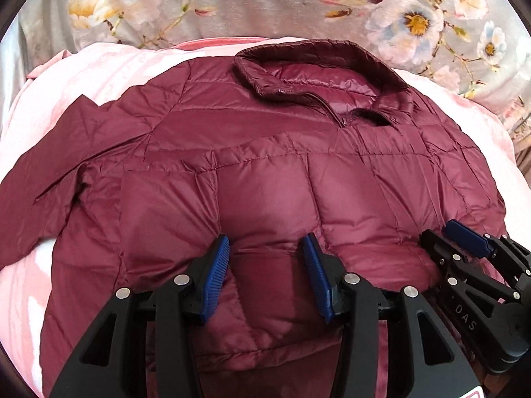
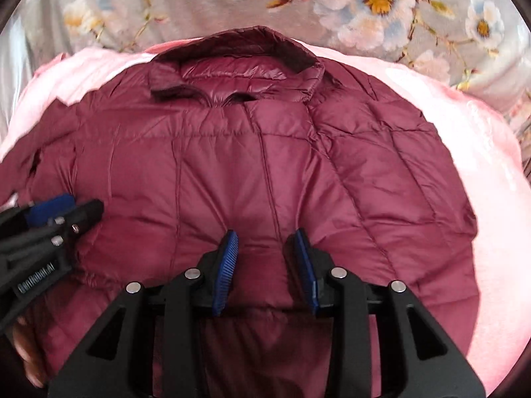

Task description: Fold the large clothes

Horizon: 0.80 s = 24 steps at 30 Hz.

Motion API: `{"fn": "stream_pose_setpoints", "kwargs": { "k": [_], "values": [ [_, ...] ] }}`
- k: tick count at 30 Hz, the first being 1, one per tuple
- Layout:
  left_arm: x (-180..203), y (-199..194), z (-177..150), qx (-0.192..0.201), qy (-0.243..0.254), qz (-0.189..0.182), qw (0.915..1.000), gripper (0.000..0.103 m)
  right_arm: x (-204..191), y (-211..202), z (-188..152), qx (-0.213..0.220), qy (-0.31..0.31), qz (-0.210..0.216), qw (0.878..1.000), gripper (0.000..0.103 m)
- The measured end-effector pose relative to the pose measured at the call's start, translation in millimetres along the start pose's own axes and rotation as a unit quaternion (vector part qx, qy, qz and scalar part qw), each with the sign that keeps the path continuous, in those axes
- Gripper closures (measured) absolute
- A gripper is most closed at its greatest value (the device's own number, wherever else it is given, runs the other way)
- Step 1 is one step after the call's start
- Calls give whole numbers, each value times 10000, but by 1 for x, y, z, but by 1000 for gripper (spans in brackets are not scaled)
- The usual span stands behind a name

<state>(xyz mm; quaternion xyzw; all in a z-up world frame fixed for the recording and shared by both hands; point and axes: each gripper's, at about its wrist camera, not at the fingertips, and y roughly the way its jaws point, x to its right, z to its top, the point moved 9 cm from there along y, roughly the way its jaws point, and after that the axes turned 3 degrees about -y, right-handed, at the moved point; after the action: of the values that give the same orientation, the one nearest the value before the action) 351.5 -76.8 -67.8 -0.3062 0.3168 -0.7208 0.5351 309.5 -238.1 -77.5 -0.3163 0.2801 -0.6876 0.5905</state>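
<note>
A maroon quilted puffer jacket (image 1: 265, 172) lies front up on a pink blanket (image 1: 83, 79), collar (image 1: 318, 63) at the far side. It also shows in the right wrist view (image 2: 265, 172). My left gripper (image 1: 267, 248) is open, its blue pads resting on the jacket's lower body with puffy fabric bulging between them. My right gripper (image 2: 267, 242) is open too, pressed on the lower body to the right of the left one. Each gripper shows in the other's view: the right one (image 1: 464, 242) and the left one (image 2: 63, 212).
The pink blanket (image 2: 481, 165) lies on a grey floral bedsheet (image 1: 415, 16) that fills the far side. A sleeve (image 1: 49, 179) spreads out to the left. A hand (image 2: 26, 355) holds the left gripper at the lower left of the right wrist view.
</note>
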Motion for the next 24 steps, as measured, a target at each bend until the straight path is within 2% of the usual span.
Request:
{"fn": "stream_pose_setpoints", "kwargs": {
  "k": [6,19,22,24],
  "values": [
    [4,4,-3,139,138,153,9997,54,3,8,4,53,64,-65,9999,66],
    [4,7,-2,176,96,76,9998,45,4,9,4,78,188,-33,9998,61],
    [-5,-3,-1,172,-123,-79,9997,44,7,6,5,46,322,53,9995,58],
    [-28,-24,-2,189,-456,-136,9987,43,9,-9,2,116,396,-40,9991,52]
  ]
}}
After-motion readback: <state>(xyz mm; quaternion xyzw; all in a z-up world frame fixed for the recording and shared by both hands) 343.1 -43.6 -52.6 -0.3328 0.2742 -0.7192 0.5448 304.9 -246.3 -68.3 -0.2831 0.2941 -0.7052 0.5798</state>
